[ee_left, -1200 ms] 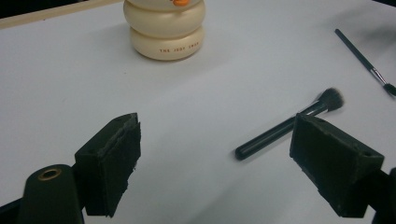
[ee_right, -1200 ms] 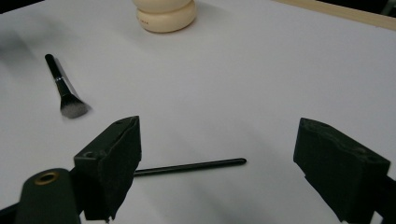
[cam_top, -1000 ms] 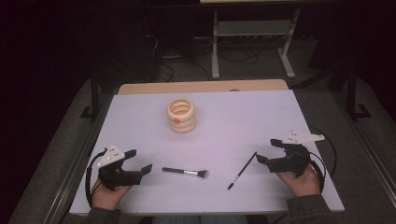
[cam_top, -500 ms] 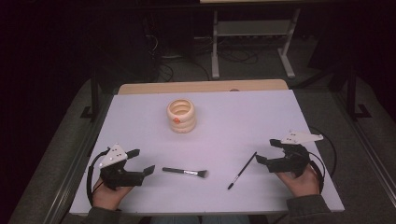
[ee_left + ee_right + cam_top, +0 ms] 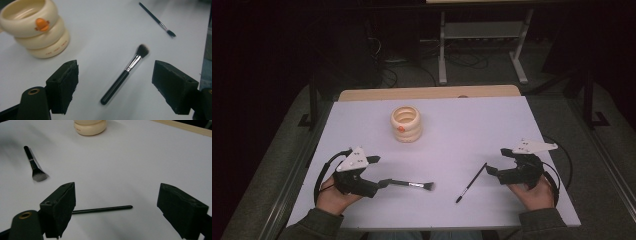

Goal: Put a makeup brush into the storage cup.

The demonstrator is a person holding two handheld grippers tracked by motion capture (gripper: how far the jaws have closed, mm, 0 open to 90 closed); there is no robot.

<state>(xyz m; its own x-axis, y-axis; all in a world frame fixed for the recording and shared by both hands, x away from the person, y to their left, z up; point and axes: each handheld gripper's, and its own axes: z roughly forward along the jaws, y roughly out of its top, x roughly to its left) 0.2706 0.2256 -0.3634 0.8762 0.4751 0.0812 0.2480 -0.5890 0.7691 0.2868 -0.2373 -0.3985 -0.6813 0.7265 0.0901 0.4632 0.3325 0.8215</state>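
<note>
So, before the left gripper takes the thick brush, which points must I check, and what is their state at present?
1. Left gripper jaws open, just closing slightly: ok.
2. Thick brush handle lies between the jaws, untouched: ok.
3. Brush flat on the table: ok.
4. Cream ringed holder upright, apart from the brush: ok.
5. Right gripper open over the thin brush, not gripping: ok.

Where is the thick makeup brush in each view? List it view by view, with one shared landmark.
High view: thick makeup brush lies lower centre-left, its handle end at the left hand-held gripper.
Left gripper view: brush at centre, between the open jaws, bristles pointing away.
Right gripper view: brush upper left, bristles toward the camera.
Shared landmark: the cream ringed holder.
</note>
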